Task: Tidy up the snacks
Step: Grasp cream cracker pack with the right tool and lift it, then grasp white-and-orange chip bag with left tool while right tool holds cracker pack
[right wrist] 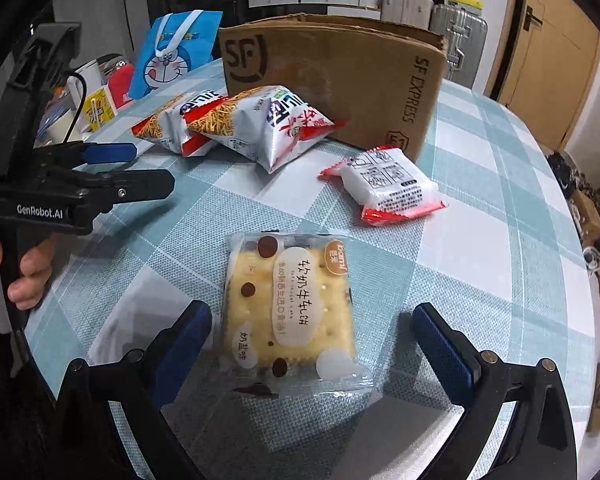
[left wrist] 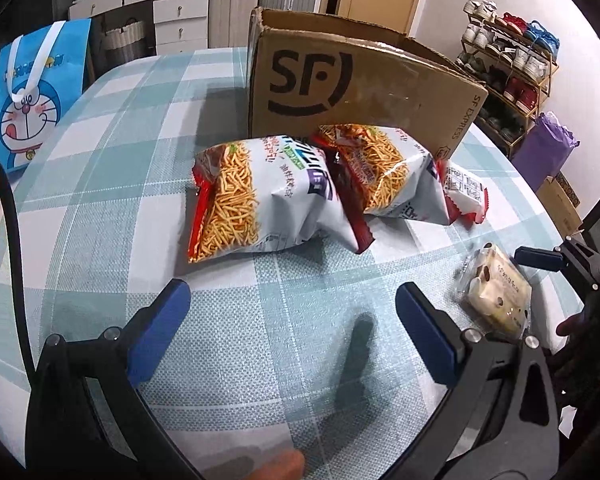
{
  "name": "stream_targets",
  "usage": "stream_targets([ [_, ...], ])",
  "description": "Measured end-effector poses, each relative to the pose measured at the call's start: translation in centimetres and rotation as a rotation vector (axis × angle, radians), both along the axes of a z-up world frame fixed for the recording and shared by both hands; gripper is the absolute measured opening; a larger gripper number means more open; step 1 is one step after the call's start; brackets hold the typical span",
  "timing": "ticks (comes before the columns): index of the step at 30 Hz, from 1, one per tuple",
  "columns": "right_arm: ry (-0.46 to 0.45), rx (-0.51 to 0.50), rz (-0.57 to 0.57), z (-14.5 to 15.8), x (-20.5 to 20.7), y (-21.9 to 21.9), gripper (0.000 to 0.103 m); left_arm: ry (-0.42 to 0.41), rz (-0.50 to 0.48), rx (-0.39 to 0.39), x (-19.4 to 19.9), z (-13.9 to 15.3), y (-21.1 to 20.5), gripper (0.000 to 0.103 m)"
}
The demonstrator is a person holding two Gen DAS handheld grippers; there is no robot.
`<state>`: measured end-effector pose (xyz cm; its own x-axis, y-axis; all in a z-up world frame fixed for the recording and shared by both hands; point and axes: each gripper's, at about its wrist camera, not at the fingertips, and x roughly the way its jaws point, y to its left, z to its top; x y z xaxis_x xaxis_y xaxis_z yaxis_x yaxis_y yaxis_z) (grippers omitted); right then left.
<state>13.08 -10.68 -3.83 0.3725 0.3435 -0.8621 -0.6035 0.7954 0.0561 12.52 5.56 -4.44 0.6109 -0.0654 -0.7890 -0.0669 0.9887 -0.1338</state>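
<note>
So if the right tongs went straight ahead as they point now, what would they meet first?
Most likely the cracker packet, lying on the table between the open right tongs; height above it is unclear.

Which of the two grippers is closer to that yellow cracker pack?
Right. The right gripper is open with the cracker pack lying between its fingers. The left gripper is open over bare tablecloth, the pack off to its right.

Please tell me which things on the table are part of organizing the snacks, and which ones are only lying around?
Part of the job:
two noodle-snack bags
red-and-white packet
cracker pack, between the open right gripper fingers
cardboard box, probably the container
left gripper, open

Just lying about:
blue cartoon bag
small yellow box
</note>
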Motion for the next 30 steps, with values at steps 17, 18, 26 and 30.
stream_targets([
  [17, -0.067, 0.095, 0.033, 2.0, -1.6, 0.1, 0.059, -0.001, 0.009, -0.009, -0.1, -0.2, 0.3, 0.102],
  [18, -0.083, 0.115, 0.032, 2.5, -1.6, -0.1, 0.059, -0.004, 0.011, -0.011, -0.1, -0.2, 0.4, 0.102],
  [26, -0.138, 0.211, -0.005, 4.9, 0.1, -1.1, 0.059, -0.019, 0.032, -0.082, -0.3, 0.9, 1.4, 0.102],
  [30, -0.164, 0.234, -0.012, 5.7, 1.3, -1.2, 0.059, -0.056, 0.055, -0.11, -0.5, 2.3, 2.3, 0.102],
])
